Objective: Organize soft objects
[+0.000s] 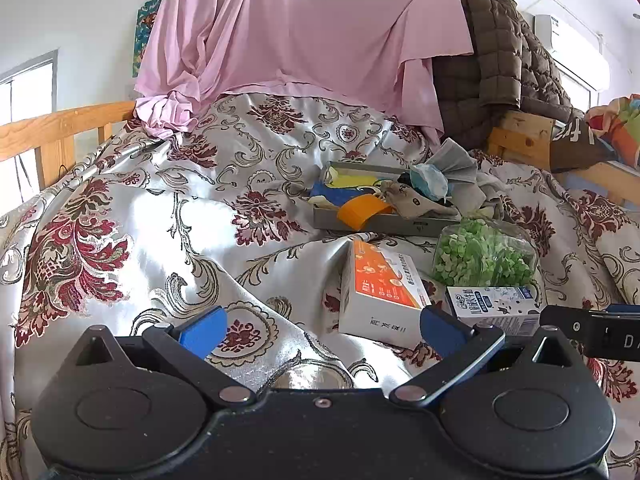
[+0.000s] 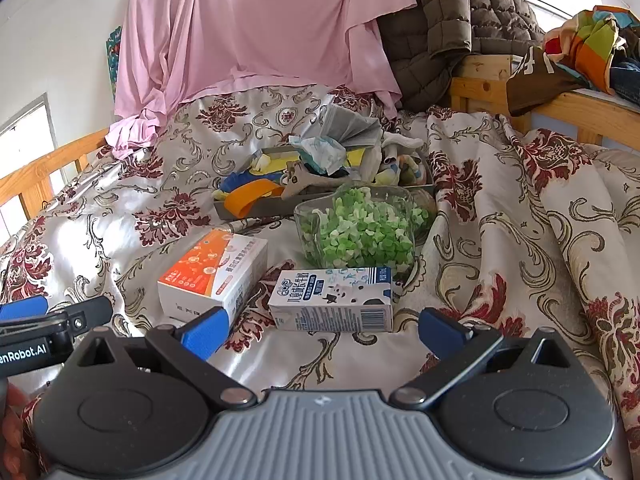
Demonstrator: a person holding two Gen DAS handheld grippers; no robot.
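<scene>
A: Tongs first. Where do we stand?

B: We have the left tongs [image 1: 320, 330] spread wide over the quilt [image 1: 160, 216], nothing between the blue pads [image 1: 202, 330]. Our right tongs [image 2: 322, 330] are just as wide, also empty.

A: And the soft things?

B: They sit in the tray [image 2: 260, 208], well ahead of both tongs. From the right tongs we see a crumpled mask [image 2: 320, 152] on top, an orange band [image 2: 250, 196] hanging over the tray's near wall, plus yellow and blue cloth [image 2: 240, 180] toward the left end. From the left tongs the tray [image 1: 384, 224] lies ahead and to the right, with the band [image 1: 362, 210] on its near edge.

A: What lies between us and it?

B: Just ahead of the right tongs, a milk carton [image 2: 332, 300] on its side. Beyond it stands a jar [image 2: 356, 232] of green bits, touching the tray or nearly so; we cannot tell which. Left of the carton we see an orange box [image 2: 214, 276], which from the left tongs [image 1: 380, 292] sits just past the right pad.

A: Farther back?

B: A pink sheet [image 2: 256, 28] hangs behind the tray, and a brown jacket [image 2: 452, 28] is to its right.
</scene>
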